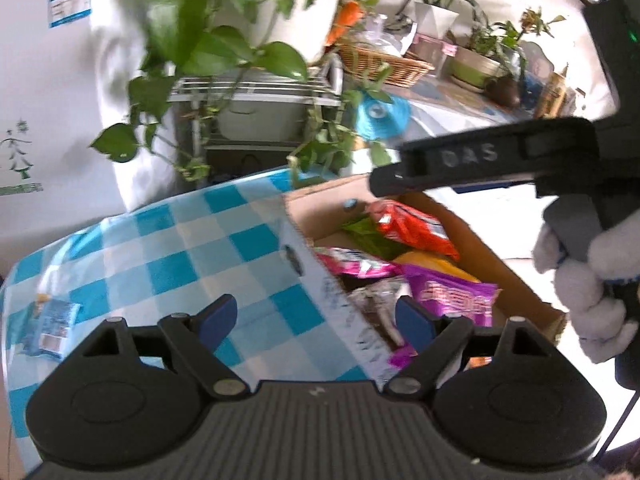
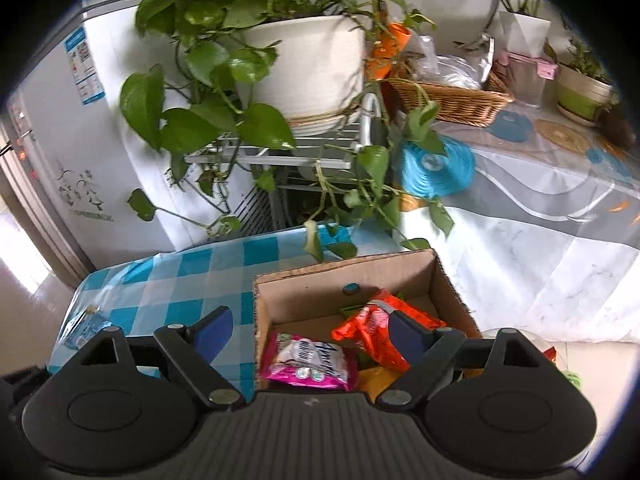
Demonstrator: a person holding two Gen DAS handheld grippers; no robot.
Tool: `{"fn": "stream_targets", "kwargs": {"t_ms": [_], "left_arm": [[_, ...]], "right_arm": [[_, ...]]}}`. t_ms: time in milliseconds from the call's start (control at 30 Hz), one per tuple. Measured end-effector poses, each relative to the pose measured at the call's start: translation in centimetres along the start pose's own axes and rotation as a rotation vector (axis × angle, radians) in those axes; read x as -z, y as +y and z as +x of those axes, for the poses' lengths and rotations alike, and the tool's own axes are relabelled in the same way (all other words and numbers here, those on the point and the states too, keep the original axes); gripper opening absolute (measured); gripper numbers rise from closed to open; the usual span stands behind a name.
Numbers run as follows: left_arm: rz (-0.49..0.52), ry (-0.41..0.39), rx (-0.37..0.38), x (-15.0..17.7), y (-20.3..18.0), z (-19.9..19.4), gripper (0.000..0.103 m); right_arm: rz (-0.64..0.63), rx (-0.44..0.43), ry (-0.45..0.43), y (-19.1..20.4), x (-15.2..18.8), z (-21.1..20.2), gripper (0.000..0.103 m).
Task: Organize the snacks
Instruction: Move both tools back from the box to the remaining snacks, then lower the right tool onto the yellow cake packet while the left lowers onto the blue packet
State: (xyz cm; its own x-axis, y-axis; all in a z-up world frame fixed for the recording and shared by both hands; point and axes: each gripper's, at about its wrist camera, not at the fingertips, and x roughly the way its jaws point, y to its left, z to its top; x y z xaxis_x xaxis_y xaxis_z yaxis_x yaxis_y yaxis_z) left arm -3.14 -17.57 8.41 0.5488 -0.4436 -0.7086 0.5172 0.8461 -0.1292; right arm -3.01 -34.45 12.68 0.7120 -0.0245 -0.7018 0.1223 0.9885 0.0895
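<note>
A cardboard box stands on the blue-checked table and holds several snack packs: a red-orange one, a pink one, a purple one and a yellow one. A blue snack pack lies on the table's left end. My left gripper is open and empty above the box's near left wall. My right gripper is open and empty above the box; it shows in the left wrist view, held by a gloved hand.
A big potted vine on a white rack hangs over the table's far edge. A white fridge stands left. A second table behind holds a wicker basket and plant pots.
</note>
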Motion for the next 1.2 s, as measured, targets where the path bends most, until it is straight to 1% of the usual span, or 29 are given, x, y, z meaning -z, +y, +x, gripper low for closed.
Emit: {"fn": "stream_targets", "kwargs": {"t_ms": [333, 500, 600, 833, 967, 1033, 1100, 1200], "left_arm": [[-0.049, 0.022, -0.079, 0.7, 6.1, -0.6, 0.087], [-0.054, 0.026, -0.141, 0.8, 9.7, -1.3, 0.087], [-0.075, 0.030, -0.171, 0.8, 11.9, -1.6, 0.087], [-0.102, 0.056, -0.252, 0.9, 16.3, -1.0, 0.087], [-0.113, 0.079, -0.282, 1.0, 18.5, -0.1, 0.087], [-0.122, 0.091, -0.283, 1.0, 19.4, 0.5, 0.087], [-0.117, 0.101, -0.281, 1.0, 20.1, 1.1, 0.087], [-0.119, 0.120, -0.273, 0.9, 21.3, 2.1, 0.087]], "right_arm": [[-0.075, -0.054, 0.017, 3.2, 0.1, 1.0, 0.090], [-0.116, -0.077, 0.037, 4.9, 0.4, 1.7, 0.090], [-0.148, -0.094, 0.050, 6.0, 0.7, 2.1, 0.090], [-0.220, -0.155, 0.090, 8.9, 1.6, 2.9, 0.090], [-0.260, -0.202, 0.134, 10.8, 2.5, 3.8, 0.090], [-0.282, -0.237, 0.164, 11.8, 3.1, 4.2, 0.090], [-0.268, -0.280, 0.212, 12.6, 3.7, 4.7, 0.090], [-0.208, -0.299, 0.290, 13.7, 4.8, 5.8, 0.090]]}}
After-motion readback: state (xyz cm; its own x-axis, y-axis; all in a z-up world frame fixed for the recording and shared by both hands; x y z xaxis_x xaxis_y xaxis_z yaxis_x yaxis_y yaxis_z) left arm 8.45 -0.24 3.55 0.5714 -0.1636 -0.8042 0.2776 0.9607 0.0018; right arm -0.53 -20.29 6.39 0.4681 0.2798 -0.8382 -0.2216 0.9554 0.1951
